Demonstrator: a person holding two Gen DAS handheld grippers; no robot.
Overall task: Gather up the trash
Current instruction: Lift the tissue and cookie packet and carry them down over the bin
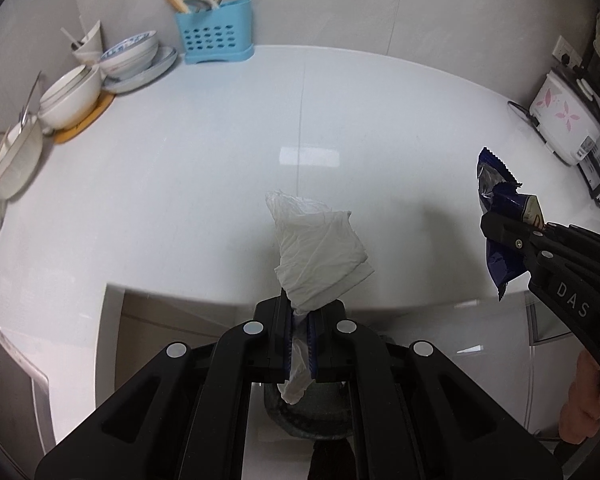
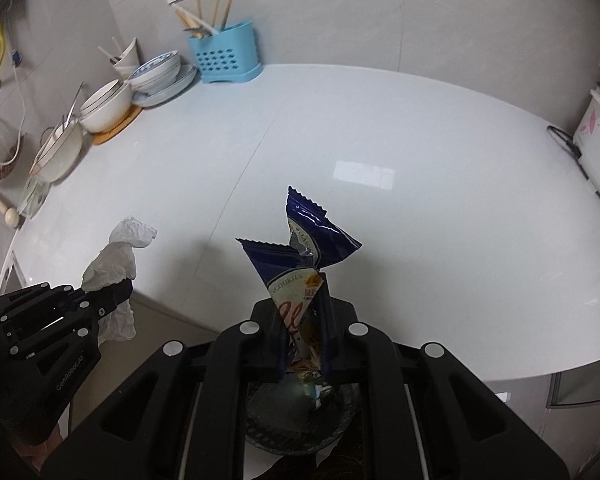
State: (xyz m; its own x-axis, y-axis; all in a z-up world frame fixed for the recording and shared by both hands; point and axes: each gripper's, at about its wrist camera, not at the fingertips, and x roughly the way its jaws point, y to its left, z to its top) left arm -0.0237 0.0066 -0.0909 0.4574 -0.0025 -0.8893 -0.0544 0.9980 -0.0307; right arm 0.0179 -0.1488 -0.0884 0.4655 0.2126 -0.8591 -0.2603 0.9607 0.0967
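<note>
the left tongs (image 1: 300, 320) are pinching a crumpled white tissue (image 1: 320, 256) at centre frame of the left view, its long axis standing up past the tabletop (image 1: 220, 160) edge. the right tongs (image 2: 302, 320) are pinching a torn blue cookie wrapper (image 2: 300, 256), likewise upright. a dark round container (image 2: 300, 416), probably the bin, is showing low in the frame directly beneath each pair of tongs, the likely drop; neither arm is looking clearly nearer.
</note>
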